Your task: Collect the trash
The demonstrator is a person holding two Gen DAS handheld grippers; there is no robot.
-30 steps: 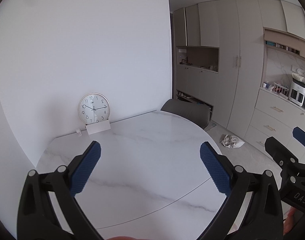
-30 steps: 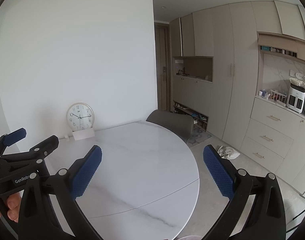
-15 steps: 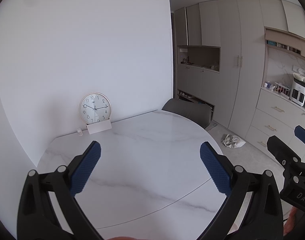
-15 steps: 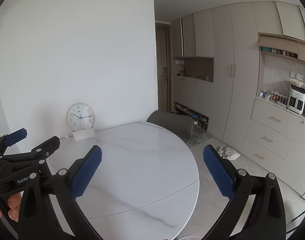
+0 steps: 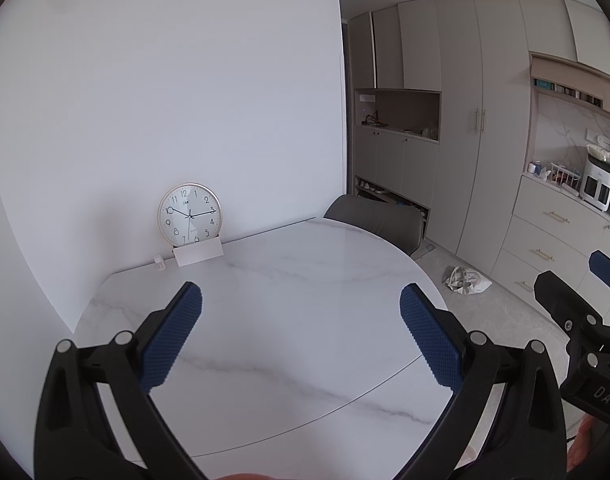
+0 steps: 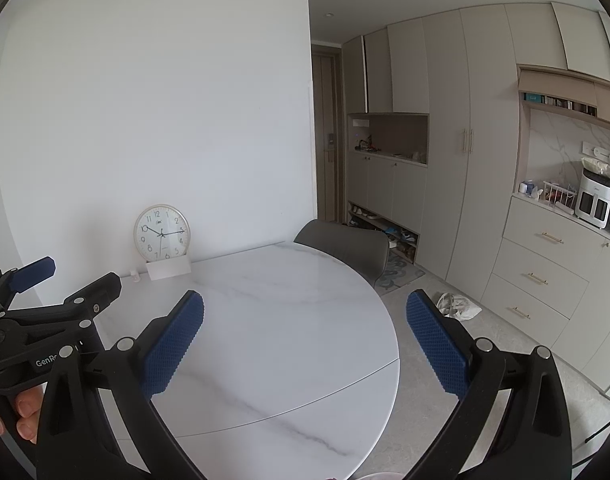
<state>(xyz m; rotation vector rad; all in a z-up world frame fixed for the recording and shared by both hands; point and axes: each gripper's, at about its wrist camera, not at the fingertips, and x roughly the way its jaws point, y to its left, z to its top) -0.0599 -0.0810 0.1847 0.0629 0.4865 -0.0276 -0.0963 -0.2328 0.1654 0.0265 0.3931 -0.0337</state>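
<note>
Both tongs are spread wide with nothing between their blue textured pads. Left tongs (image 5: 301, 336) hover above the white marble-patterned round desk (image 5: 289, 280); right tongs (image 6: 305, 340) hover beside them over the same desk, nearer its right-hand edge. Each appears in the other's view: the left tongs show at the left border of the right wrist view, with a person's fingers (image 6: 25, 412) wrapped on the black handle, and the right tongs show at the right border of the left wrist view.

Crumpled white plastic bag of trash (image 6: 457, 306) lies on the pale grey tiled floor (image 6: 425, 400), well apart from the desk and near the base of the beige drawer unit with brass handles (image 6: 545, 276). In the right wrist view it sits just beyond the tip of the right-hand pad (image 6: 437, 348), not touching it.

Round white wall clock with a gold rim (image 5: 189, 215) stands upright at the far edge of the desk, leaning on the white wall (image 5: 165, 100), with a small white card (image 5: 199, 253) propped in front of its lower part. A small white object (image 5: 159, 262) sits just left of the card; its nature cannot be told.

Grey upholstered chair (image 5: 375, 218) stands at the far side of the desk. Tall beige cupboards (image 5: 457, 120) line the far wall. A white countertop appliance (image 6: 593, 200) stands above the drawers.
</note>
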